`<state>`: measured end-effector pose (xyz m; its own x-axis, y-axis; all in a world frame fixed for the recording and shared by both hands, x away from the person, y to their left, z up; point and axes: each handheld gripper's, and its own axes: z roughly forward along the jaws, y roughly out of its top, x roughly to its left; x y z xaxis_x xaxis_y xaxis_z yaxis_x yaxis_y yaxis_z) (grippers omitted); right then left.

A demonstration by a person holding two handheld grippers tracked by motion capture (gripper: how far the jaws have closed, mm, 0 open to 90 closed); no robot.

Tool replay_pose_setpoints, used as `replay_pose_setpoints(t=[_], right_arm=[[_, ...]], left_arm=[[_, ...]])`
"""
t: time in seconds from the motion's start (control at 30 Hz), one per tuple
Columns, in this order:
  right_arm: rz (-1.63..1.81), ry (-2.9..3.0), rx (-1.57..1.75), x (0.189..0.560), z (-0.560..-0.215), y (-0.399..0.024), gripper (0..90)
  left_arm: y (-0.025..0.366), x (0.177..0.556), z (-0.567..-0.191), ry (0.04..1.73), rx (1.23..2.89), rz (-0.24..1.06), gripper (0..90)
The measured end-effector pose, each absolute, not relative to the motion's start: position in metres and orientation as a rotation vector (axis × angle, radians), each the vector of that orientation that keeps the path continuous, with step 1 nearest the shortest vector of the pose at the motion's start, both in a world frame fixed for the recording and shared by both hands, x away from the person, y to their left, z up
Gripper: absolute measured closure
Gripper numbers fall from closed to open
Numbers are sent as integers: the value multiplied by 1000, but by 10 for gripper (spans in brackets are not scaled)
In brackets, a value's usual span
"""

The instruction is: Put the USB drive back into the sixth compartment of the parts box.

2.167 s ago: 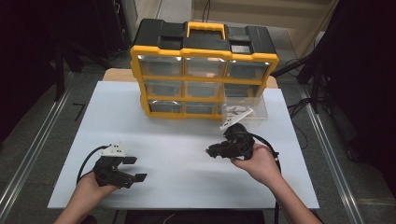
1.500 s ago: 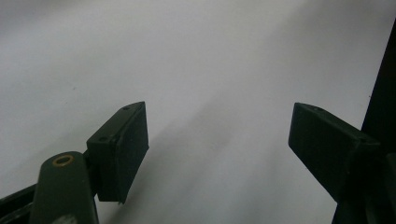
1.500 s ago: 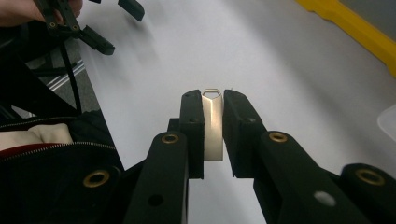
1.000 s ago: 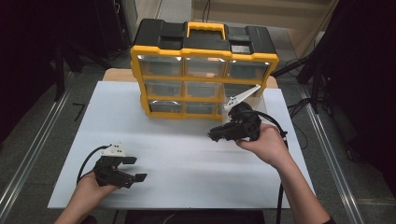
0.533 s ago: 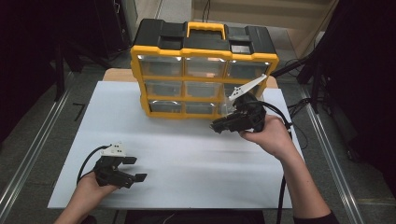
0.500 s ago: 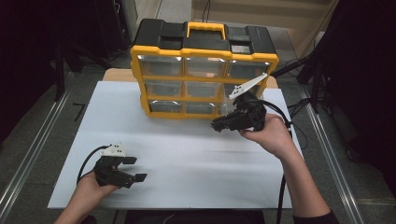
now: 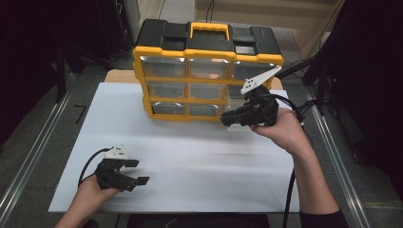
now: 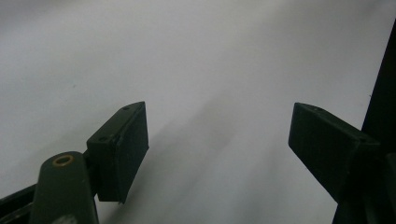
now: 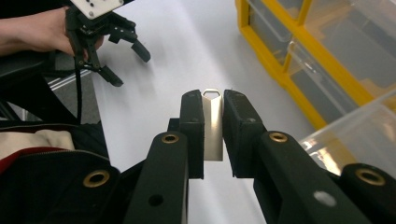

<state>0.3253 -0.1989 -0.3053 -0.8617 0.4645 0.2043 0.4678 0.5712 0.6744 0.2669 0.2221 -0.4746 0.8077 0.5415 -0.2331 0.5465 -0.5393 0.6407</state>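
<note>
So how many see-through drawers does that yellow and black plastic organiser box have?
9 slots on the yellow and black plastic organiser box, three rows of three; the right gripper hides part of the lower right ones, where one clear drawer stands pulled out.

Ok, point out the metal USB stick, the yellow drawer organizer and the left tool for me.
metal USB stick (image 9: 213, 123), right gripper view, on its flat silver body between the pads.
yellow drawer organizer (image 7: 207, 53), high view, on its yellow top bar.
left tool (image 7: 134, 172), high view, midway between its open fingertips.

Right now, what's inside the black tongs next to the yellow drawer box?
A flat silver metal tag with a loop on top is pinched in the right tongs. Its sides are covered by the black pads.
</note>
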Motion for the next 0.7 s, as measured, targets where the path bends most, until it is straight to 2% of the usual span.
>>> replay_pose_setpoints(t=[0.7], right_arm=[[-1233,-2772,-900,328,-299,-229,763]], left_arm=[[222,267,-475,795,2254,-10,214]])
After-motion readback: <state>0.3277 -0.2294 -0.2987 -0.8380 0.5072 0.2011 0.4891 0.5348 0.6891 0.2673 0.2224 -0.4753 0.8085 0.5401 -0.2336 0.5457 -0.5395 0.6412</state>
